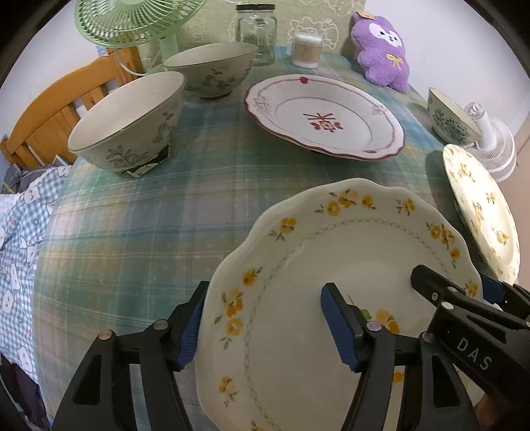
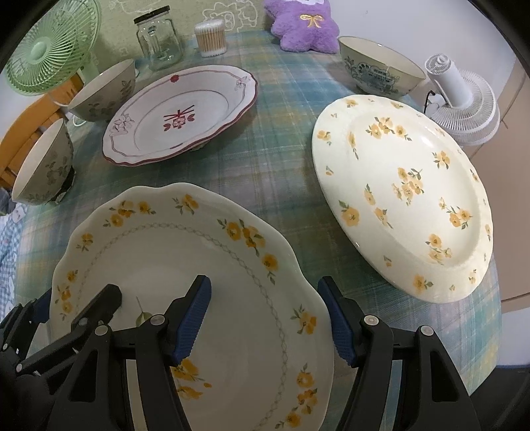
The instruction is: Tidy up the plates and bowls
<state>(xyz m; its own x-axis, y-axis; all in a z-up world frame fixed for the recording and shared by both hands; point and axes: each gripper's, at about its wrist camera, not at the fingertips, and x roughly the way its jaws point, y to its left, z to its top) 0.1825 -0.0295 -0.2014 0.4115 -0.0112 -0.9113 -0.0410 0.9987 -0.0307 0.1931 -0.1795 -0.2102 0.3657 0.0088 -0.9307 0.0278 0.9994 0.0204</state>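
Two grippers straddle opposite rims of one scalloped plate with yellow flowers (image 1: 331, 265), which sits at the near edge of the plaid tablecloth (image 1: 149, 232). Left gripper (image 1: 268, 326): one blue pad outside the plate's left rim, the other over the plate's inside, jaws spread, pads not visibly pressing the rim. Right gripper (image 2: 270, 318): same arrangement mirrored on the right rim, one pad over the inside, one just outside, jaws spread, a gap visible on both sides. Whether the plate rests on the cloth or is lifted, cannot tell. Each wrist view catches the other gripper's fingers at the far rim. Just beside it to the right: an oval plate with scattered yellow flowers (image 2: 404, 189), apart from the scalloped one, overhanging the table's right edge. Beyond, mid-table: a red-trimmed white plate (image 1: 324, 116) with a red motif in the centre. Left of that, two grey-green floral bowls (image 1: 129, 122), close together, upright; the nearer sits on a dark square thing. Far right: a bowl with a blue-green pattern (image 2: 381, 66), next to a white fan (image 2: 463, 102) lying tilted. Back row: green fan (image 1: 132, 20), glass jar (image 1: 256, 31), tub of cotton swabs (image 1: 306, 49), purple plush (image 1: 381, 49). Wooden chair back (image 1: 49, 116) at left, checked fabric (image 1: 16, 248) below it.
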